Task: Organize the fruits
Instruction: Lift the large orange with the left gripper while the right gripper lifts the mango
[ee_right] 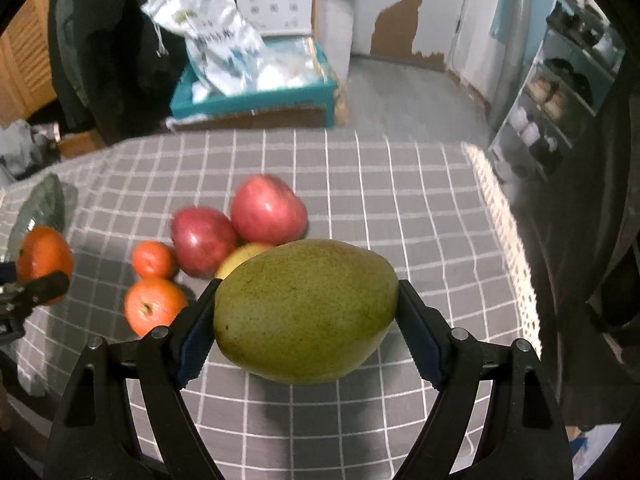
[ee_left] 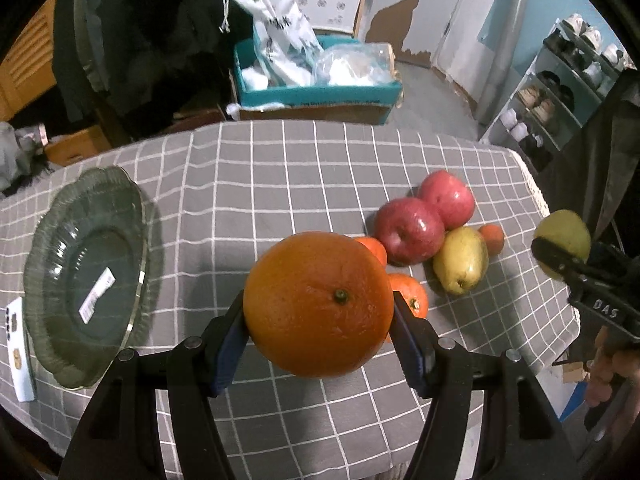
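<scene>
Both fruits held clear above the grey checked tablecloth (ee_left: 280, 168). Left gripper (ee_left: 320, 320) pinches the big orange (ee_left: 318, 304) at its sides, stem end facing the camera. Right gripper (ee_right: 306, 320) clamps the green mango (ee_right: 306, 312), long axis running left to right between the pads.

Risks, as judged: the mango is gripped at its tapering ends and may squirt out. The glass plate (ee_left: 48, 240), far left, sits near the table edge; a hard drop could shift it.

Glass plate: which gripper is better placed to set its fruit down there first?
Probably left. The left gripper holds the orange near the glass plate; the right gripper, gripping the green pear, sits beyond the fruit pile.
</scene>
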Demonstrator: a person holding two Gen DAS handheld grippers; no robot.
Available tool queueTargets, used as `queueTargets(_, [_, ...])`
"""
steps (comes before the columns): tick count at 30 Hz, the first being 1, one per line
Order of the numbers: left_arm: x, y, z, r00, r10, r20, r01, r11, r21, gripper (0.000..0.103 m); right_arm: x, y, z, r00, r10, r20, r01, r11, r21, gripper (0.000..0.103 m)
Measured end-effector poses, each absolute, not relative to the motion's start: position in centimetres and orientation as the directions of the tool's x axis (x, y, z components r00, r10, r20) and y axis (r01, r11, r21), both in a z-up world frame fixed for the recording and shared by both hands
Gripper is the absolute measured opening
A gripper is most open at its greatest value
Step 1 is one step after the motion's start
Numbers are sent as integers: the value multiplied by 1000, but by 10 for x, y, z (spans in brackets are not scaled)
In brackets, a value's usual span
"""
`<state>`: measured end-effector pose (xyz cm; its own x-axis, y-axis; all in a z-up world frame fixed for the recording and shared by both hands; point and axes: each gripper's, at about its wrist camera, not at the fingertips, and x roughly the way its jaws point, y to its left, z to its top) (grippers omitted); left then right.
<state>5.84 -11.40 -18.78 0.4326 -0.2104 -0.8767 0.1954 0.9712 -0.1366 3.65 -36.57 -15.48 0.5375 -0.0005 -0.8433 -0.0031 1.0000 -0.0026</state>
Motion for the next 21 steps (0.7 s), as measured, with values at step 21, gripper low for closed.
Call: queueTargets(21, [41, -96, -107, 616, -208, -759, 207, 973, -99, 68, 13, -346, -73, 713, 65, -698, -51, 998, 42, 83])
